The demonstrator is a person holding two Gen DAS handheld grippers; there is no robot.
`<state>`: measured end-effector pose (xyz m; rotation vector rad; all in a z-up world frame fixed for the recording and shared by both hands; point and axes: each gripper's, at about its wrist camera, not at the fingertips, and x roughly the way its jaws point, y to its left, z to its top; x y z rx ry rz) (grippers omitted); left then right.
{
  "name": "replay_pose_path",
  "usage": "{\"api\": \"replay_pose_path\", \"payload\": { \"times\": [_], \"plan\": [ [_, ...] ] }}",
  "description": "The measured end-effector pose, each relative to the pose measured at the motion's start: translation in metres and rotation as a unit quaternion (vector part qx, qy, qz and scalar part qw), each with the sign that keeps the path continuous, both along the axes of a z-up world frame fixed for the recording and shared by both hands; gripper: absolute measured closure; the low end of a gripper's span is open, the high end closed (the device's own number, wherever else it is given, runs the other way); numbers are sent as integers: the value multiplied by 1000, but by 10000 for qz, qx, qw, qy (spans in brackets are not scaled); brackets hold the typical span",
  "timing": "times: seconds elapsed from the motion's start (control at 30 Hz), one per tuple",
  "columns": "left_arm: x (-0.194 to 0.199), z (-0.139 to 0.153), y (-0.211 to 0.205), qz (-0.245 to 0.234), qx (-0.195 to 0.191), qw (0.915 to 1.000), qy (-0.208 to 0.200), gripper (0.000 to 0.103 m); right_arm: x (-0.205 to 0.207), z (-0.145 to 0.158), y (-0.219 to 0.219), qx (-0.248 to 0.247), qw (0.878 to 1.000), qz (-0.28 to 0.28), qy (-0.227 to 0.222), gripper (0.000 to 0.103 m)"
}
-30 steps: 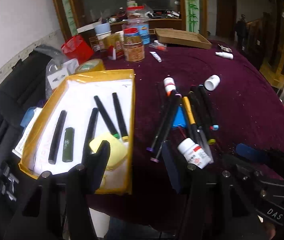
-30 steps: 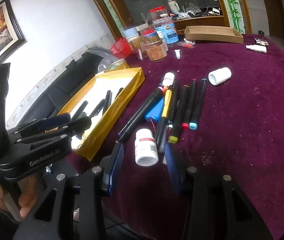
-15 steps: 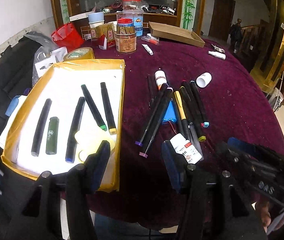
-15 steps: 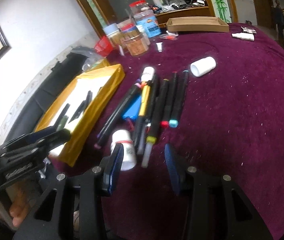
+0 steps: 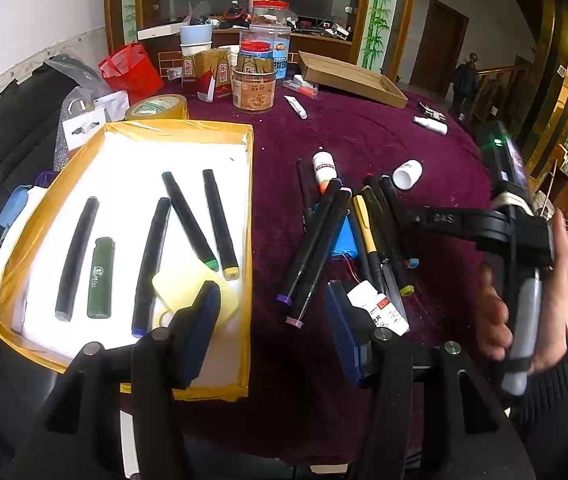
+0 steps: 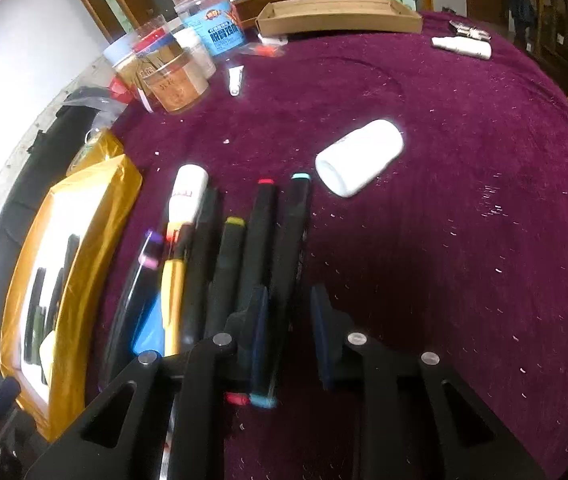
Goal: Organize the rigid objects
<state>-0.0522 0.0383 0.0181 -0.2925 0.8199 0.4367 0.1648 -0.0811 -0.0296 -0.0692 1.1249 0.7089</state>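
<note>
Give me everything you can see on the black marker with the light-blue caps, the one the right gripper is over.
The light-blue-capped marker is a long black barrel, plastic by its look, with a light-blue cap at each end. It lies flat on the purple tablecloth, outermost in the row, alongside the red-capped marker. Its near end sits between the open fingers of the right gripper, close against the left pad; contact cannot be told. A white bottle lies apart beyond its far end.

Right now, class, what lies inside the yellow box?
In the yellow box: five black markers, a green lighter and a pale yellow piece. The left gripper covers the box's near end, so anything there is hidden.
</note>
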Motion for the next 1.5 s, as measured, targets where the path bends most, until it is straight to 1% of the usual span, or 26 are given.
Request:
{"api": "replay_pose_path", "payload": {
  "times": [0.1,0.2,0.27,0.37,0.43,0.5,0.57,0.63,0.73,0.8,0.87,0.93,1.03,1.1,1.17,1.2,1.27,1.33,1.4,1.43,1.47,1.5],
  "plan": [
    [0,1,1,22,-20,10000,-1,51,-2,-5,12,-307,9991,167,-253,85],
    [2,2,1,-39,-40,10000,-3,51,-8,-3,9,-451,9980,199,-398,89],
    [5,5,-2,-130,-70,9999,-14,51,-12,-3,-5,-339,9989,130,-296,89],
    [16,9,-8,-362,-305,9989,-63,51,-21,-3,-34,-148,9997,29,-175,89],
    [26,10,-14,-511,-408,9979,-17,51,-30,-2,-56,-85,9998,-35,-158,89],
    [40,11,-25,-646,-295,9975,35,51,-38,-1,-77,-137,9994,-153,-261,89],
    [57,12,-37,-673,-36,9977,106,51,-42,-1,-93,-192,9988,-277,-358,89],
    [72,13,-47,-662,143,9976,151,51,-44,0,-108,-114,9986,-374,-345,89],
    [89,11,-58,-747,170,9968,217,51,-46,0,-125,-37,9977,-525,-431,89],
    [101,10,-61,-811,70,9965,202,51,-45,-2,-130,149,9975,-546,-421,88],
    [119,4,-57,-894,-285,9952,290,51,-44,-4,-130,290,9968,-598,-438,88],
    [135,-2,-52,-935,-647,9928,374,51,-45,-3,-129,212,9965,-598,-545,88],
    [159,-11,-46,-926,-912,9900,550,51,-49,-3,-124,71,9958,-596,-698,88],
    [173,-19,-40,-837,-1171,9870,709,51,-51,-3,-125,57,9955,-603,-732,88],
    [184,-27,-35,-861,-1540,9812,780,59,-50,-2,-126,77,9956,-598,-724,88],
    [188,-30,-34,-828,-1633,9795,845,64,-50,-2,-126,96,9956,-598,-712,88],
    [196,-36,-34,-817,-1682,9777,954,64,-50,-3,-128,116,9957,-593,-703,88],
    [200,-44,-33,-705,-1729,9763,1099,65,-50,-3,-128,126,9957,-592,-698,88],
    [204,-47,-34,-748,-1833,9740,1098,65,-51,-3,-129,119,9957,-584,-713,88],
    [206,-47,-35,-775,-1769,9753,1073,65,-53,-3,-129,103,9957,-575,-725,88],
    [209,-47,-37,-758,-1612,9780,1089,65,-53,-3,-128,100,9956,-582,-726,88],
    [211,-46,-36,-737,-1574,9786,1099,65,-54,-3,-128,97,9956,-584,-730,88]
  ]
}}
